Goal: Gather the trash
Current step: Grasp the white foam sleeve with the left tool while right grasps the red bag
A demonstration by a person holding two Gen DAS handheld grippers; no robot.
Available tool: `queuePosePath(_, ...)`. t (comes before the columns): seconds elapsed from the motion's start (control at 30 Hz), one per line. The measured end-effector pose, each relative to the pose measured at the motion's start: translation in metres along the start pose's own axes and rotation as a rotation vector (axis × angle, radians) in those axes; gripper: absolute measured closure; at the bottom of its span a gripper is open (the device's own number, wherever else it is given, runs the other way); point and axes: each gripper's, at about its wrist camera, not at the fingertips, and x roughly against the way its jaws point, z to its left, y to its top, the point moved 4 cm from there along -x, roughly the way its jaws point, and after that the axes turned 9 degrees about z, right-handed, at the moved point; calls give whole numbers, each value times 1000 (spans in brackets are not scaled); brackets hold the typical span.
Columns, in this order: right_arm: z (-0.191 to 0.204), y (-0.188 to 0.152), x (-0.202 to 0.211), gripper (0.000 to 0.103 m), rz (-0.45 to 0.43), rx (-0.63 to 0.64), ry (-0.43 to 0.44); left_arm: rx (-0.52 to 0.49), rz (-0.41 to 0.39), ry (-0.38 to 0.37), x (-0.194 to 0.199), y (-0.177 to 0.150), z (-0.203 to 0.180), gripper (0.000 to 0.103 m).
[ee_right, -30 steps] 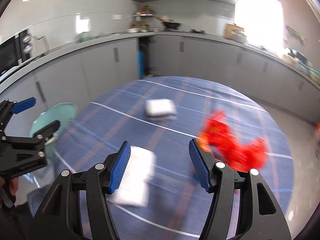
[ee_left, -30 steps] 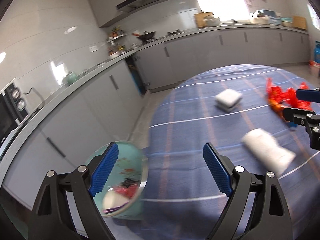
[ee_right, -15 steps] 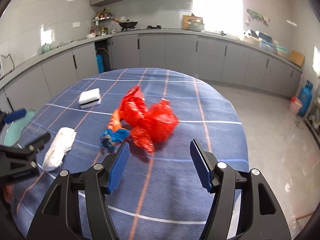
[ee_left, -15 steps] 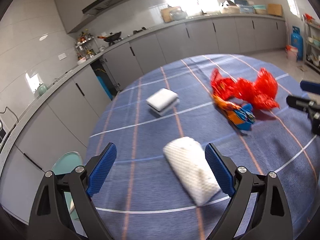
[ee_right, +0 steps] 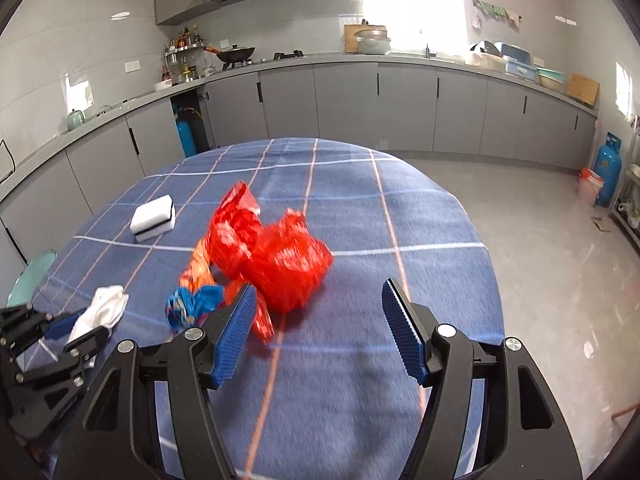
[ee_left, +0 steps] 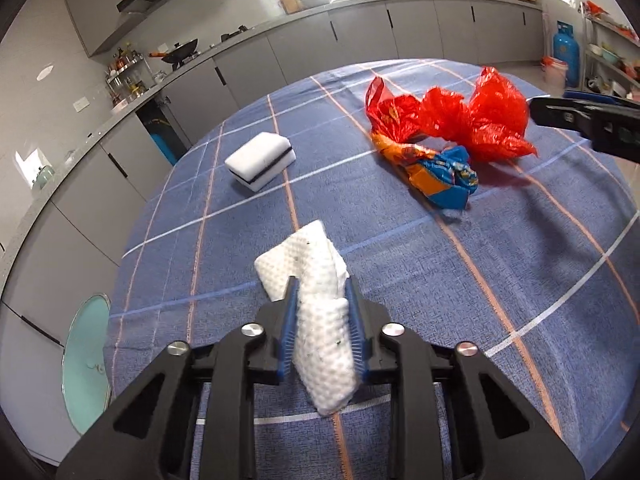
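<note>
My left gripper (ee_left: 322, 312) is shut on a crumpled white paper towel (ee_left: 316, 280) at the near left of the blue plaid table (ee_left: 520, 280); the towel also shows in the right wrist view (ee_right: 102, 310). A red plastic bag (ee_right: 272, 256) and an orange-and-blue wrapper (ee_right: 196, 288) lie mid-table; the bag (ee_left: 460, 120) and wrapper (ee_left: 436, 172) also show in the left wrist view. My right gripper (ee_right: 316, 328) is open and empty, just before the red bag.
A white sponge with a black stripe (ee_left: 258, 160) lies at the far left of the table. A teal bin (ee_left: 86, 364) stands on the floor at the table's left edge. Grey cabinets run along the walls. A blue gas cylinder (ee_right: 608, 168) stands at the right.
My left gripper swung from over the teal bin to the table and closed on the white paper towel. My right gripper moved right, toward the red bag, staying open.
</note>
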Motion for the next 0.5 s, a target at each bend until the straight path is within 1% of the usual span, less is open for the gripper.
queuePosePath(0.2,7,16,-23,39,63,-6,24,25,-55,0,21,4,16,83)
queuePosePath(0.23,7,17,-27,41,73,-10,29,32,-65,9,24,3,20,83)
queuePosePath(0.27,7,18,-31,46,87,-12,39,40,-80,30,29,4,27,83)
queuePosePath(0.3,7,17,-35,67,104,-11,52,46,-89,47,31,4,33,83)
queuePosePath(0.33,8,16,-39,83,126,-9,73,55,-98,66,33,4,40,83)
queuePosePath(0.37,9,15,-40,86,131,-8,79,64,-108,87,36,4,46,83)
queuePosePath(0.4,11,14,-39,92,129,-2,82,81,-117,110,39,3,56,83)
queuePosePath(0.43,12,13,-36,95,122,-2,87,100,-122,118,42,2,65,83)
queuePosePath(0.5,12,12,-29,96,98,-11,93,134,-127,120,46,1,81,84)
